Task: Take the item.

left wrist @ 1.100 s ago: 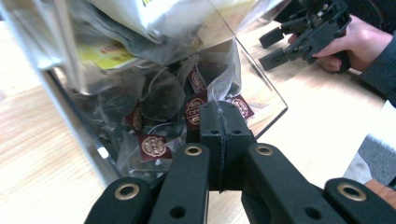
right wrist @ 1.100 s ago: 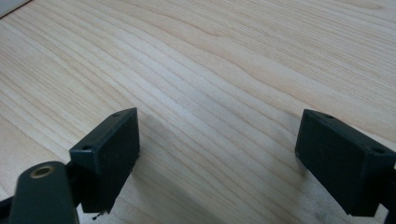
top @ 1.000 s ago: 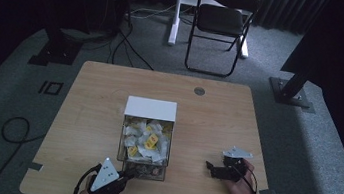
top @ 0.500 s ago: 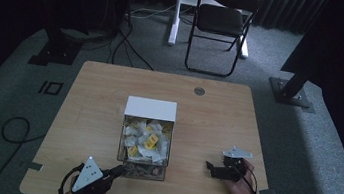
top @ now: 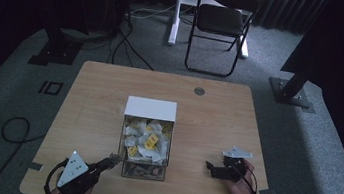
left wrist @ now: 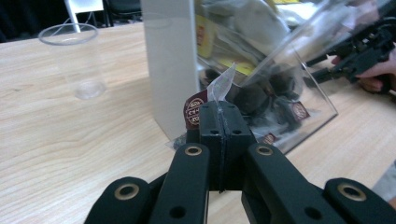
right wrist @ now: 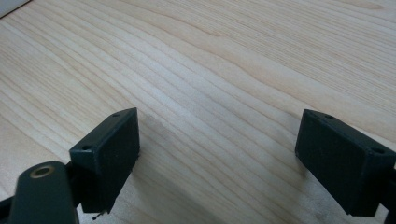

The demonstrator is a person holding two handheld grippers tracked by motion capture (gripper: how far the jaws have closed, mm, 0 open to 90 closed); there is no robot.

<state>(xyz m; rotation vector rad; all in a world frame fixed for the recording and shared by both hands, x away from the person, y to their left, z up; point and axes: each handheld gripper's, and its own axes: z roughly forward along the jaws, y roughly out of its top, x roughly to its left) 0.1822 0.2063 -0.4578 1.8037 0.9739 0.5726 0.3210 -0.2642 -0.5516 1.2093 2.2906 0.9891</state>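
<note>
Left gripper low at the near-left of the wooden surface, fingers pressed tight together and clamped on the clear crimped edge of a small sweet packet, its dark red round label showing just left of the fingertips. Packet pinched right at the near-left corner of the clear box, just outside its wall, lifted a little off the wood. Box standing mid-surface, white lid propped up at the far side, crammed with wrapped sweets, yellow and white on top, darker ones at the bottom. Empty clear plastic cup upright on the wood, off to the left in the left gripper view, well apart from the packet. Right gripper over on the near-right, well apart from the box, held in a hand, pointing toward it; fingers spread wide with bare wood grain between them, gripping nothing. Folding chair on the grey carpet beyond the far edge.
</note>
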